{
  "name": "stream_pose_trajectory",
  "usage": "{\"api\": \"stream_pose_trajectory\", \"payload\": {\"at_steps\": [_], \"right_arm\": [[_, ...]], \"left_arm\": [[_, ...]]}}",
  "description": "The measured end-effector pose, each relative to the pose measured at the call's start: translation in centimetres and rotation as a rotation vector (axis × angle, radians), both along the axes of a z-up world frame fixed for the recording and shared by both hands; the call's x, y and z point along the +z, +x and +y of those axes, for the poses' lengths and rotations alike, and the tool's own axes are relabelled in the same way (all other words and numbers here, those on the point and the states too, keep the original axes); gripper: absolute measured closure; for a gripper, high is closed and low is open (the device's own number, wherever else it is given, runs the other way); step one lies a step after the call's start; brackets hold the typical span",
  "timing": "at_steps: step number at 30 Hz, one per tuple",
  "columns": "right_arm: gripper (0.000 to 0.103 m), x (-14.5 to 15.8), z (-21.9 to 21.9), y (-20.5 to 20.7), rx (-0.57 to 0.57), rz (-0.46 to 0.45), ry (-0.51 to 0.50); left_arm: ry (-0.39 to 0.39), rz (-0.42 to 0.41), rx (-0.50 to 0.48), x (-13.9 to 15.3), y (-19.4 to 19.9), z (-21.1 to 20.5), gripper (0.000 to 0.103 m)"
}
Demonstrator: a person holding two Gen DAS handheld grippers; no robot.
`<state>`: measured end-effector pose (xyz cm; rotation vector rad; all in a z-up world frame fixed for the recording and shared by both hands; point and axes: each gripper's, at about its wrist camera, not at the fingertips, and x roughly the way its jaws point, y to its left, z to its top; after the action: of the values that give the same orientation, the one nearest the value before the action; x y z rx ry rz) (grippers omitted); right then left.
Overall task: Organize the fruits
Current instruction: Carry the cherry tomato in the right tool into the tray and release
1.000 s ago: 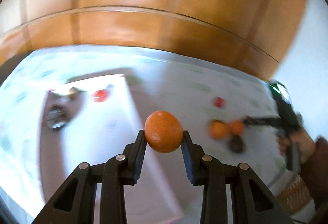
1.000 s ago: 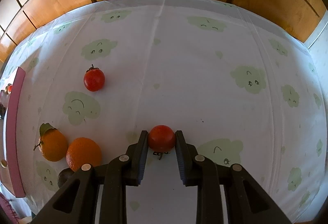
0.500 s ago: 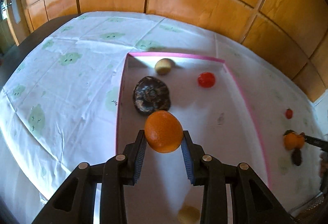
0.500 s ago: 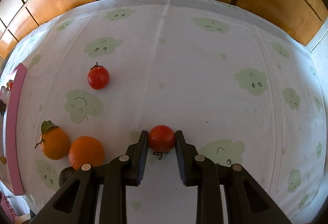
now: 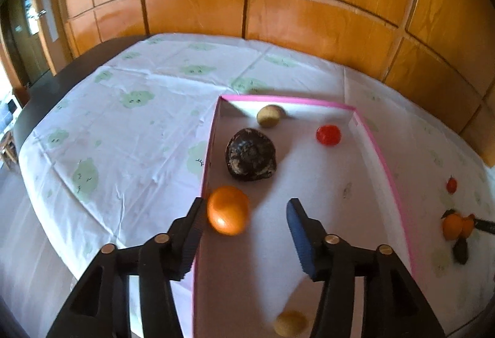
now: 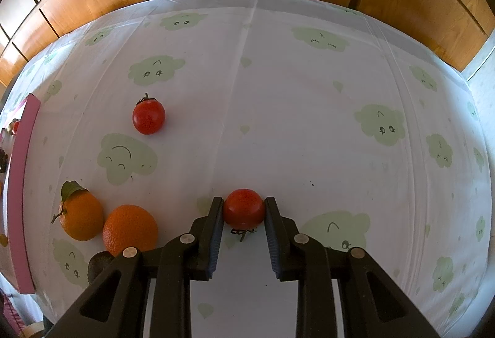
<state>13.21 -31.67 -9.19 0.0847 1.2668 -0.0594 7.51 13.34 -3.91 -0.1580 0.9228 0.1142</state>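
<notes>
Fruit is being sorted from the counter point(image 6: 309, 109) into a pink-edged tray point(image 5: 383, 164). Nearest the left tool point(image 5: 244, 226), whose jaws are now spread wide, an orange point(image 5: 228, 210) is seen just off the left finger point(image 5: 191, 229), blurred and apparently dropping or rolling onto the tray floor; half a second ago it was clamped between the jaws, so a release has just been made. One more fruit can therefore be counted as delivered. Below the tool, at the near end of the tray, a pale yellow fruit point(image 5: 290, 323) is seen. Ahead of the tool a dark, wrinkled fruit point(image 5: 250, 155) lies, and beyond it a red tomato point(image 5: 328, 134) and a small yellowish fruit point(image 5: 268, 116) near the far wall.

A second red tomato point(image 6: 244, 210) is held tight by the right tool point(image 6: 243, 214), close above the cloth, unchanged over the last second. To that tool's left two oranges point(image 6: 106, 222) lie touching, with a dark fruit point(image 6: 99, 260) half hidden beside them. Farther ahead-left a third tomato point(image 6: 148, 117) remains, so several pieces are judged still to be moved.
</notes>
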Motion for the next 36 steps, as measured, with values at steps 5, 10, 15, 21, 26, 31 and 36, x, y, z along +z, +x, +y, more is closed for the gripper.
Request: {"api": "stream_pose_trajectory", "payload": {"at_steps": [5,10,15,21,26,31,36], "right_arm": [[0.077,0.4,-0.2,-0.1,-0.009,-0.017,0.005],[0.077,1.6,-0.3,-0.7,-0.019,-0.065,0.018],[0.077,3.6,0.7,-1.3,0.005,-0.113,0.047],[0.077,6.6,5.7,-2.4,0.140,-0.163,0.130],[0.077,8.7,12.6,-3.2,0.316,-0.193,0.186],[0.077,9.3,19.1,-3.6,0.475,-0.179,0.242],[0.077,8.3,24.0,-4.0,0.565,-0.137,0.280]], "left_arm": [[-0.021,-0.047,-0.019,1.6,-1.1,-1.5,0.043],[-0.014,-0.077,-0.060,2.4,-2.1,-2.9,0.041],[-0.004,-0.080,-0.080,2.6,-2.5,-3.7,0.039],[-0.016,-0.092,-0.078,2.6,-3.0,-3.7,0.034],[-0.022,-0.100,-0.070,2.6,-3.3,-3.2,0.034],[-0.023,-0.105,-0.046,2.7,-3.7,-2.3,0.034],[-0.025,-0.112,-0.023,2.7,-4.1,-1.3,0.034]]}}
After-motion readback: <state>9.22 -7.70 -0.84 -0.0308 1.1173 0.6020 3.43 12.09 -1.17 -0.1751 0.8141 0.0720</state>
